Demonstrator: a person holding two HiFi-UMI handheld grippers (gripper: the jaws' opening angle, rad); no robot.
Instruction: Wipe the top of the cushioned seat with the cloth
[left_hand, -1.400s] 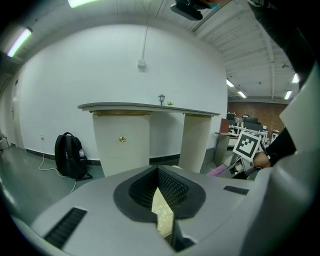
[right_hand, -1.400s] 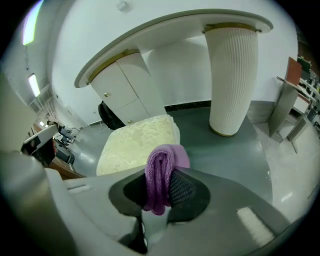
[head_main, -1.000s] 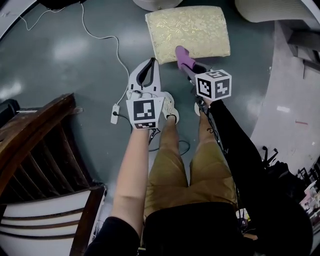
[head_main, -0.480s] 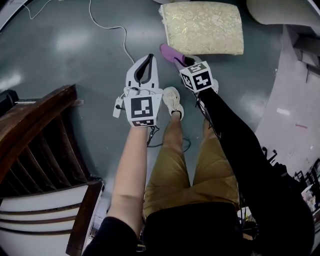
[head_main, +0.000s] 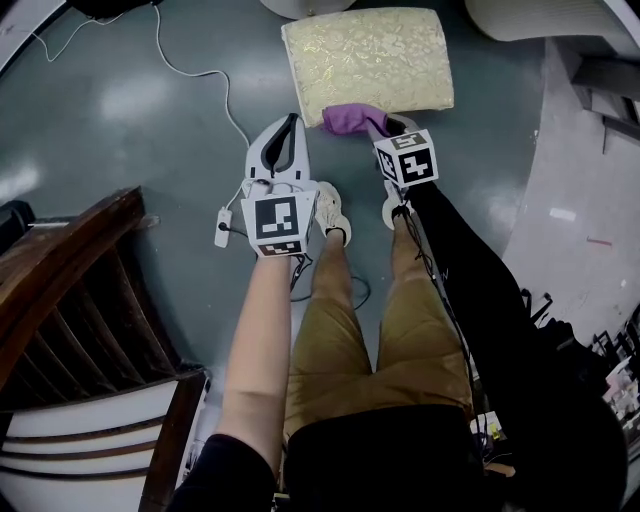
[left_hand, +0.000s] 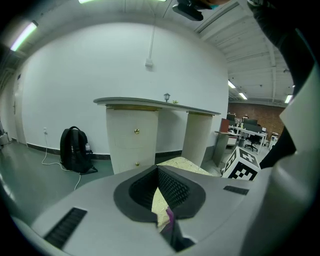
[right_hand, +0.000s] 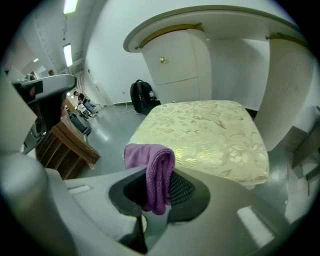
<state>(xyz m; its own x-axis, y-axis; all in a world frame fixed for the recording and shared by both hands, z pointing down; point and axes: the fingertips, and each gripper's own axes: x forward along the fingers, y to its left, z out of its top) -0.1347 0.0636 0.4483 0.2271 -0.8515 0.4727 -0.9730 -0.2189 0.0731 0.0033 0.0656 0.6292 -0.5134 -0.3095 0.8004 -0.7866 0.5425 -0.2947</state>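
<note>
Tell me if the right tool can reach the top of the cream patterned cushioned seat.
Probably yes. The right tool, shut on the purple cloth, is at the near edge of the cream patterned cushioned seat, whose top looks bare.

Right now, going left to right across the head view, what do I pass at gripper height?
Dark wooden railing → small white plug on the cable → left gripper → purple cloth → right gripper, jaws shut on it.

Left gripper closed empty, right gripper clamping cloth
</note>
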